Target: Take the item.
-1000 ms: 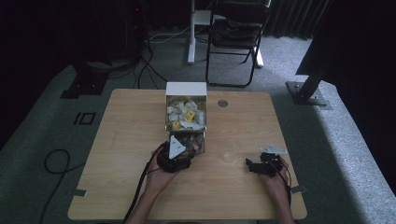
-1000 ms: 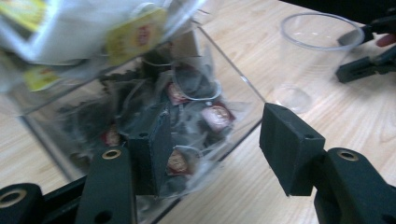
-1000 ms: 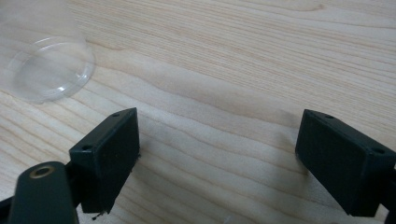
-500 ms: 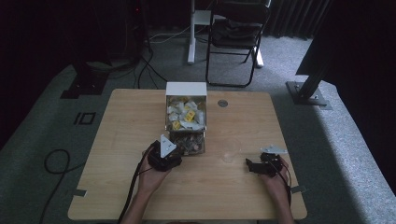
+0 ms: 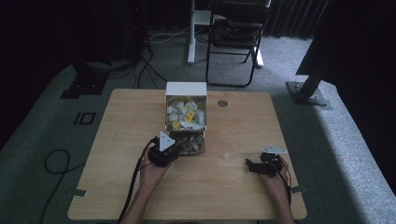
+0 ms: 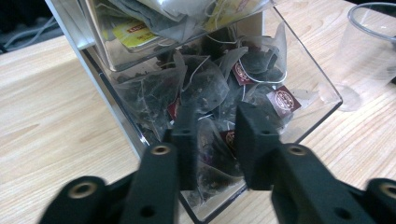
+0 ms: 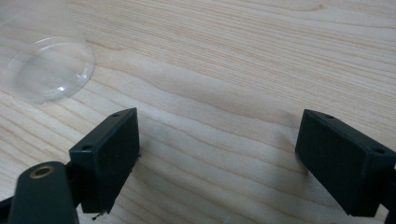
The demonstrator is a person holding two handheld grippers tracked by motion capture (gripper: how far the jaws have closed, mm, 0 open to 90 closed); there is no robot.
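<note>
From the high view I've got the left gripper parked at the front of the clear tea bag dispenser, which sits mid-table with a white top. The right gripper rests on the wood off to the right, near a clear plastic cup.

Left gripper view: jaws are inside the lower open tray, partly closed around a pyramid tea bag, though I can't tell if they're actually pinching it. Cup is at upper right.

Right gripper view: jaws spread wide with bare wood between them, cup lying upper left.
</note>
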